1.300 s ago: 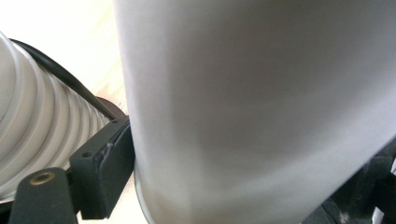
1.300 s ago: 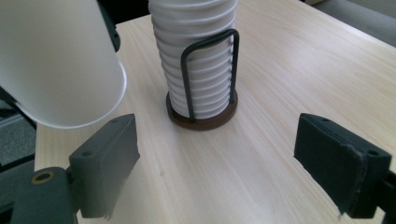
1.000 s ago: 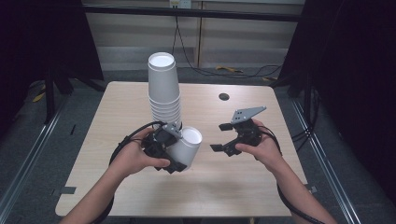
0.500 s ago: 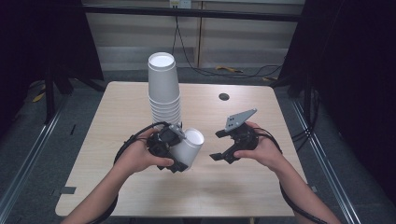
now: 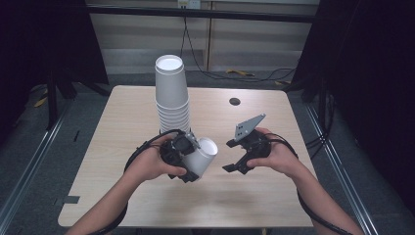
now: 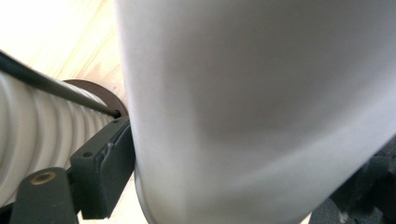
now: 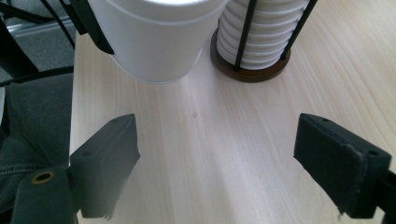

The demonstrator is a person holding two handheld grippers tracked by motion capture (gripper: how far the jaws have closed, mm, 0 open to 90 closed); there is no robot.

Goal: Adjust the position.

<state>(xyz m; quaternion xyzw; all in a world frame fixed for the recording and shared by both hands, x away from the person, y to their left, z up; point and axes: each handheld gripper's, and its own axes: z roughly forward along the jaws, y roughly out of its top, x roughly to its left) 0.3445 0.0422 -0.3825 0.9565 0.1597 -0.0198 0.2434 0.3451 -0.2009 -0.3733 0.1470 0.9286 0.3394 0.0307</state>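
Jaws of left gripper clamping white cup — far pad hidden.

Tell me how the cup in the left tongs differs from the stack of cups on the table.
The held cup is single and tilted on its side, clamped in the left tongs; the cup stack is many nested cups standing upright. The held cup is lifted off the table; the stack sits in a wire holder on a brown base. Both are plain white.

Left hand-held gripper clamped tight, tilted sideways; right hand-held gripper spread wide, angled down-left.
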